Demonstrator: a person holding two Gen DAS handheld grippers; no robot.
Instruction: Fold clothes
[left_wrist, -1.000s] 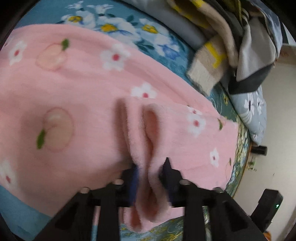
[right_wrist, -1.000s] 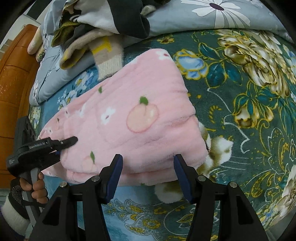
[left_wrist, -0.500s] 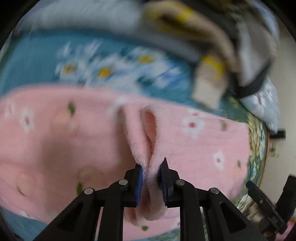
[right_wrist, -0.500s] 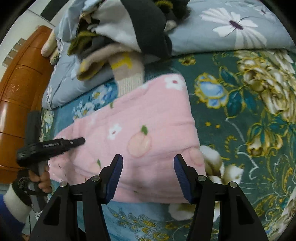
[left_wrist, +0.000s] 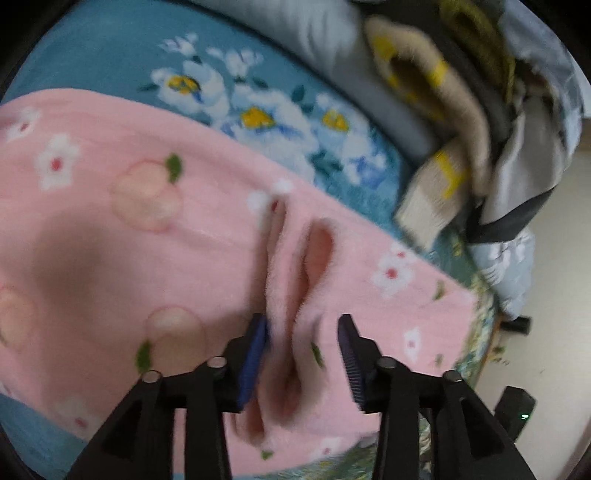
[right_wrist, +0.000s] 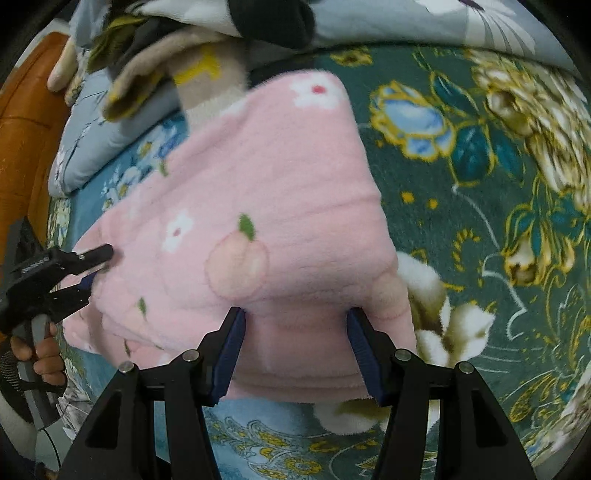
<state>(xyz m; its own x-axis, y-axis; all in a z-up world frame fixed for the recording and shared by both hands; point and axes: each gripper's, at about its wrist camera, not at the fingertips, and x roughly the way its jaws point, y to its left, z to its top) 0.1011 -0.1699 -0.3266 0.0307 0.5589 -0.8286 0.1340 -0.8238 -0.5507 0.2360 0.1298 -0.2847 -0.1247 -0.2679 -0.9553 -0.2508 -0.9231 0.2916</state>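
A pink fleece garment (left_wrist: 129, 240) with peach and flower prints lies folded on the bed. In the left wrist view my left gripper (left_wrist: 304, 328) is open, its blue pads either side of a bunched fold (left_wrist: 295, 295) of the garment. In the right wrist view the garment (right_wrist: 258, 221) fills the middle. My right gripper (right_wrist: 295, 317) is open, its jaws wide apart astride the garment's near edge. The left gripper (right_wrist: 92, 266) shows at the garment's left end, held by a hand.
The bed has a teal floral blanket (right_wrist: 480, 184). A heap of clothes (left_wrist: 461, 110) and grey floral bedding (right_wrist: 406, 22) lie at the far side. A wooden headboard (right_wrist: 22, 147) stands at the left. The bed's edge and floor (left_wrist: 554, 295) are to the right.
My left gripper has opened and let go of the pinched fold of the garment. My right gripper has moved closer to the garment's near edge and stays open.
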